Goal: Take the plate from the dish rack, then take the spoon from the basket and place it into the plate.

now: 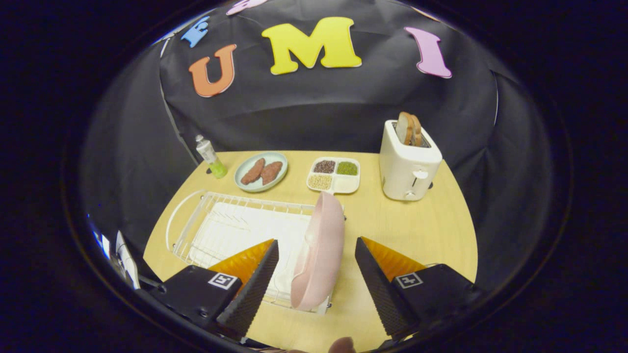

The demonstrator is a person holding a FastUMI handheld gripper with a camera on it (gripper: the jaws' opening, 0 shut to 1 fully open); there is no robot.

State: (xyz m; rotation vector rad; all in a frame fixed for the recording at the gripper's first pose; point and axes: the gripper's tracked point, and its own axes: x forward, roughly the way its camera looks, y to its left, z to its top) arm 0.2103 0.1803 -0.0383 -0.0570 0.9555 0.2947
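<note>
The tool stands released, its two dark ridged fingers spread wide at the bottom of the frame, one on each side of the plate. The plate is pink and stands on edge in the right end of the rack, just below the frame's centre. It sits in the gap between the fingers, and neither finger can be seen touching it; there is bench showing between the plate and the right finger, and rack showing between it and the left one.

The rack is white wire with a white tray under it, lying at lower left on the pale wooden bench.

Further back, across the middle of the frame, stand other things. At left is a small bottle with a green bottom, upright near the bench edge. Right of it is a pale blue-green dish with two brown pieces of food on it. Next, near centre, is a white four-part tray holding dark, green and pale yellow grains in three parts. At right is a white toaster with bread sticking up from its slot.

A fingertip shows at the very bottom, between the fingers' bases.
</note>
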